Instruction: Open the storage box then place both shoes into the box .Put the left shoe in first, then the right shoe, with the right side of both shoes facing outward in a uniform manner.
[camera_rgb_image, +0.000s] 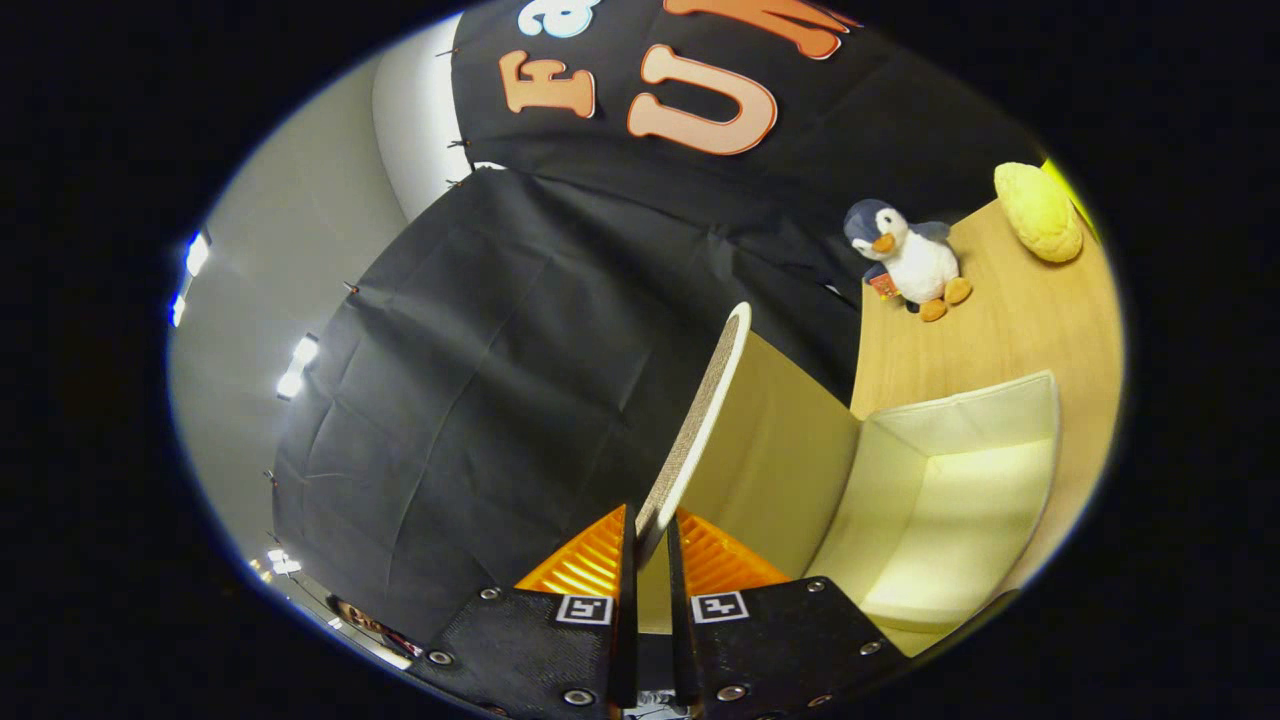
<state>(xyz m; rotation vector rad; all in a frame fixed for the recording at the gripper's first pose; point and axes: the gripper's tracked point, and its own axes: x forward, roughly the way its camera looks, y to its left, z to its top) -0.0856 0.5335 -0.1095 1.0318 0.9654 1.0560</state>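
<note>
Storage box (940, 500) lid (700, 420) raised, edge pinched between tongs (650, 545).

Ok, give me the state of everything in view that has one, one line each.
storage box: open, nothing visible inside.
lid: lifted, standing on edge, clamped at its rim.
gripper: shut on the lid, both fingers pressing its edge.
penguin plush: upright on the table, beyond the box, untouched.
yellow plush: lying on the table past the penguin.
</note>
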